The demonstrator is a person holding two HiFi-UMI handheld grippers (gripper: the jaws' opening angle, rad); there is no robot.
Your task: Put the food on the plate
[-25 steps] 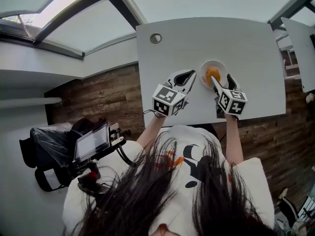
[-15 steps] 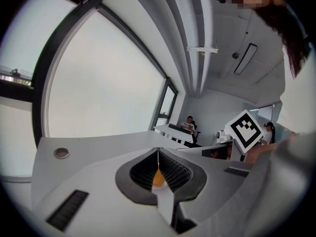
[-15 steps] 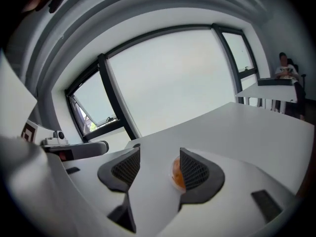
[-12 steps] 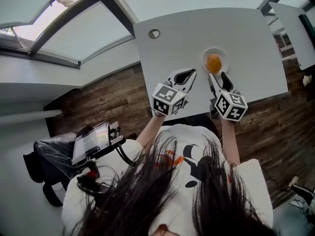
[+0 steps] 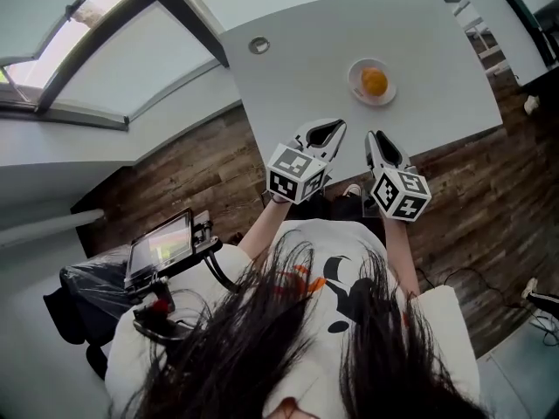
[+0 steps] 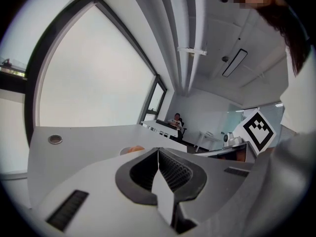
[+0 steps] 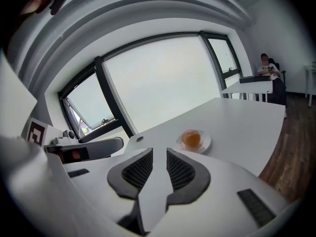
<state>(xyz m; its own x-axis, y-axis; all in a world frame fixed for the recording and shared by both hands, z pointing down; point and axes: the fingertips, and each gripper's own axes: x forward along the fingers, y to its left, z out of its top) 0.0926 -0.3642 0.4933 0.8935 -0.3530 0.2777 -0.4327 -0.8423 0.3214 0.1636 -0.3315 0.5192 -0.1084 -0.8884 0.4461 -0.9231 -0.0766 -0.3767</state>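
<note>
Table [image 5: 297,51]: plate [image 5: 355,75] holds food [image 5: 375,80]; left gripper view half-hides it.

Legible text, labels, brands, numbers: none; only black-and-white square markers, bearing no characters, on the cubes of the left hand-held gripper [image 5: 335,127] and right hand-held gripper [image 5: 374,136].

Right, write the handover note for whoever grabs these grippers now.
Left gripper: shut, empty, at the near edge of the table.
Right gripper: jaws just closed, nothing between them, also at the near edge.
Orange food sits on the white plate, clear of both grippers.
Done: food is plated.
Left: nothing apparent; no other food in view.
</note>
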